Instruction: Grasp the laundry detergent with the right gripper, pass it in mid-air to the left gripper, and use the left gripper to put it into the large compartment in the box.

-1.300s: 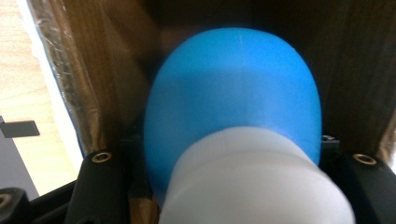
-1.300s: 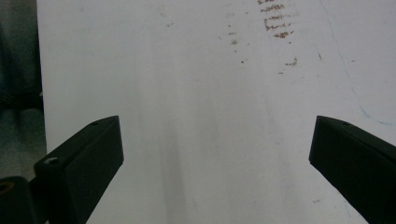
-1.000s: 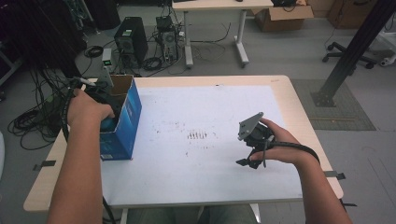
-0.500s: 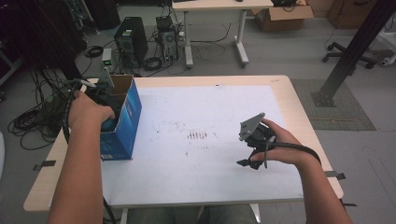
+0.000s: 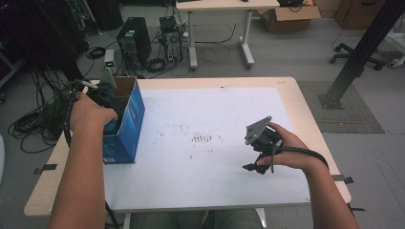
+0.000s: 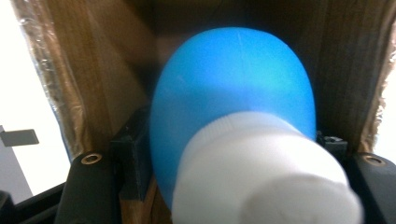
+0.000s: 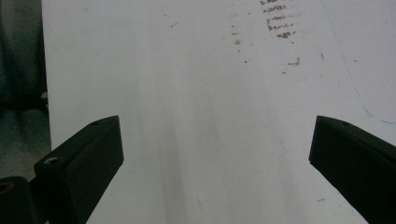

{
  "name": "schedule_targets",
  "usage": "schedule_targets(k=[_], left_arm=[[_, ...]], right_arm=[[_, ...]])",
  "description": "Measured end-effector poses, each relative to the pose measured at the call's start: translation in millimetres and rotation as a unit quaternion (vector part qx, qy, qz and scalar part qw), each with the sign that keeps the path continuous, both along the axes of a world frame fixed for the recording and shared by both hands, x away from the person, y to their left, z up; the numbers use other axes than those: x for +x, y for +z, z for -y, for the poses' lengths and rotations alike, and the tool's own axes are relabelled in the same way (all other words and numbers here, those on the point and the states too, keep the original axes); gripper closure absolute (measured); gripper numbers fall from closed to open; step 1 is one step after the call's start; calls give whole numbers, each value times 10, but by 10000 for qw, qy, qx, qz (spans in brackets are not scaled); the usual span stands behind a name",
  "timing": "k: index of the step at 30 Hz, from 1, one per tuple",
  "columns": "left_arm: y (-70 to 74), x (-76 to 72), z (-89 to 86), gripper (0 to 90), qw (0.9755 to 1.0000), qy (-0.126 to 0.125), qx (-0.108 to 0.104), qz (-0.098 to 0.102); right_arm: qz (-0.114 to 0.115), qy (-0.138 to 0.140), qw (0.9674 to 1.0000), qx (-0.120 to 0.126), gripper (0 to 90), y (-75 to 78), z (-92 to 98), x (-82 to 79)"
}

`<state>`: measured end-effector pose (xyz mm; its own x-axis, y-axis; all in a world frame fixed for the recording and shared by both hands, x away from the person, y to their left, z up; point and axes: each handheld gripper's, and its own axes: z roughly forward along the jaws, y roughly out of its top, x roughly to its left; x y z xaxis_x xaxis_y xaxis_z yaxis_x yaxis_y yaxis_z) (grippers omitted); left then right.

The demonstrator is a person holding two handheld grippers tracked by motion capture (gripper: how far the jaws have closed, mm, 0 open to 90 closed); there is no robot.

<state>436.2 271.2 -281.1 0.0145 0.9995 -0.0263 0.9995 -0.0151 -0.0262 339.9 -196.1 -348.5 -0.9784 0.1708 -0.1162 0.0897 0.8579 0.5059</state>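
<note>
My left gripper (image 6: 233,154) reaches down into an open blue cardboard box (image 5: 130,125) at the table's left edge, with the hand (image 5: 88,112) over the opening. Between its jaws is a blue bottle (image 6: 233,79) with a white cap (image 6: 261,172), set against the box's brown inner walls. The jaws have just been opening, and the pads (image 6: 134,158) still look to touch the bottle's sides. My right gripper (image 5: 251,168) rests low over the white tabletop (image 7: 210,70) at the right, jaws wide open and empty.
Faint brown marks (image 5: 203,139) dot the middle of the white table (image 5: 200,186). On the floor behind the table stand computer towers (image 5: 134,42), tangled cables (image 5: 28,124) and a second desk (image 5: 224,5). A cardboard box (image 5: 291,16) sits farther back.
</note>
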Motion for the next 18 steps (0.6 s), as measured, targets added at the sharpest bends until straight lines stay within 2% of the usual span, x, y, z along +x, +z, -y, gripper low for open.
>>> schedule_targets(k=[10, 18], left_arm=[[76, -27, 6, 297, 10000, 19, 65, 68], [201, -73, 23, 260, 9999, 21, 96, 135]], right_arm=[[15, -1, 10000, 2, 32, 18, 9, -13], [48, -8, 10000, 28, 31, 46, 9, -23]])
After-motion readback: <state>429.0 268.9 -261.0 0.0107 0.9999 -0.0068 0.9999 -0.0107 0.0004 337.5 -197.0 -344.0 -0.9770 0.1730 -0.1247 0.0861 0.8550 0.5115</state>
